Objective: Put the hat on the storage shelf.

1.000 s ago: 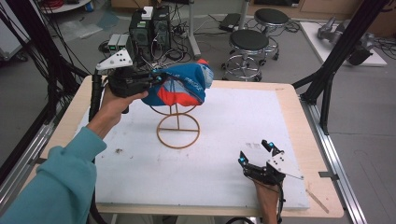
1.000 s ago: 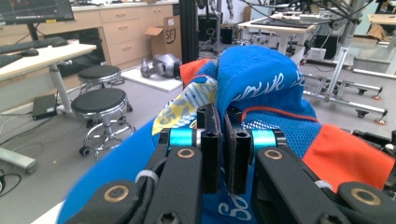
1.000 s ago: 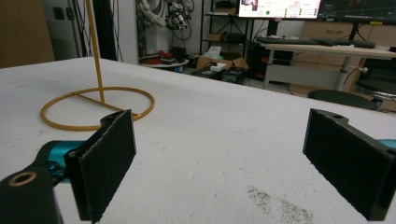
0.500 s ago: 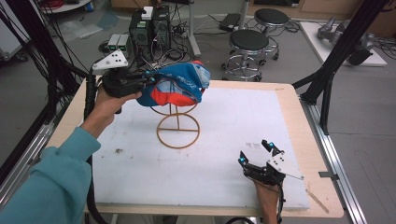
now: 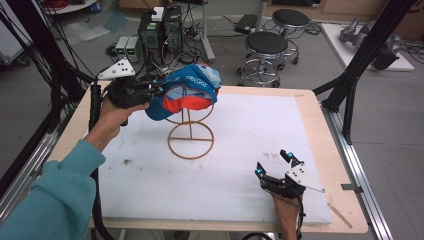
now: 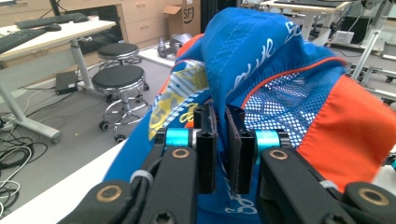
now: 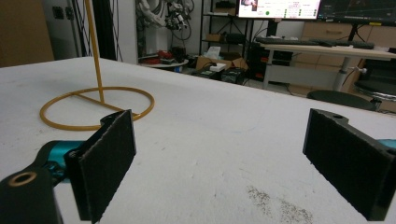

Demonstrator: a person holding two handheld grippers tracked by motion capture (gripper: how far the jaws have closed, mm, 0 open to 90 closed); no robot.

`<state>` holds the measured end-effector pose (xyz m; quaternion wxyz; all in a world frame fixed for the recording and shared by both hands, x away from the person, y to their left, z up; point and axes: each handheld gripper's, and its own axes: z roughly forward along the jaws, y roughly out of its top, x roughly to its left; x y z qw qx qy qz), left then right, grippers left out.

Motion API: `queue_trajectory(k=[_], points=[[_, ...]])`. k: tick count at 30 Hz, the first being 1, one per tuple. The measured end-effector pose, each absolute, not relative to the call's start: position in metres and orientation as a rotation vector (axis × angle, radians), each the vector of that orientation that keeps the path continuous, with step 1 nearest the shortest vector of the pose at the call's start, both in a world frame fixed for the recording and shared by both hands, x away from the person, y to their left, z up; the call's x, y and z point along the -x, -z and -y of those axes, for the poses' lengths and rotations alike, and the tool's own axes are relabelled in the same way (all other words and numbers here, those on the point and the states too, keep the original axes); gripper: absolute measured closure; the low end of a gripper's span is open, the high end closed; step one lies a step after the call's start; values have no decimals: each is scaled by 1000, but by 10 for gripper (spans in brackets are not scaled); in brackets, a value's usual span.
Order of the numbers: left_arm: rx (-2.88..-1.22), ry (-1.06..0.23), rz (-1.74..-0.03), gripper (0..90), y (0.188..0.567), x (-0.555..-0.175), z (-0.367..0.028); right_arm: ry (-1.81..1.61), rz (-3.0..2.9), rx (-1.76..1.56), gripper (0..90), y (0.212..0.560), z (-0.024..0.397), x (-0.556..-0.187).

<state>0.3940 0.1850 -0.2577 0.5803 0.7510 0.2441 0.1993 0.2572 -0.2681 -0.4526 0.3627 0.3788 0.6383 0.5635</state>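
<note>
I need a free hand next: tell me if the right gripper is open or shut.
Open. The right gripper rests on the white table with its jaws wide apart and nothing between them.

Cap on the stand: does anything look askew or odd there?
Yes. The cap sits lopsided on the wire stand, bunched toward the left tool, which pinches its fabric. Dark specks dot the white mat.

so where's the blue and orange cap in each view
High view: cap upper centre-left, on the gold wire stand, the left gripper at its edge.
Left gripper view: cap fills the centre and right, fabric between the jaws.
Right gripper view: cap not in it.
Shared landmark: the stand's ring.
</note>
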Motion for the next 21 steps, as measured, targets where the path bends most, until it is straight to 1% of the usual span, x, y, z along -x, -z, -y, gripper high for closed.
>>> queue_trajectory(k=[5, 9, 13, 14, 16, 18, 21], points=[[-1785, -494, -551, 818, 251, -391, -177, -1451, -1644, -975, 85, 453, 268, -257], [-1815, -511, -533, 754, 250, -389, -169, -1450, -1646, -977, 85, 453, 268, -257], [-1828, -501, -526, 712, 251, -389, -169, -1449, -1643, -973, 85, 453, 268, -257], [-1830, -494, -525, 685, 251, -389, -168, -1449, -1643, -973, 85, 453, 268, -257], [-1860, -493, -526, 592, 253, -389, -168, -1449, -1642, -973, 85, 453, 268, -257], [-1884, -505, -551, 466, 255, -390, -169, -1447, -1643, -970, 85, 453, 268, -257], [-1879, -495, -573, 393, 257, -391, -172, -1447, -1645, -970, 85, 453, 268, -257]])
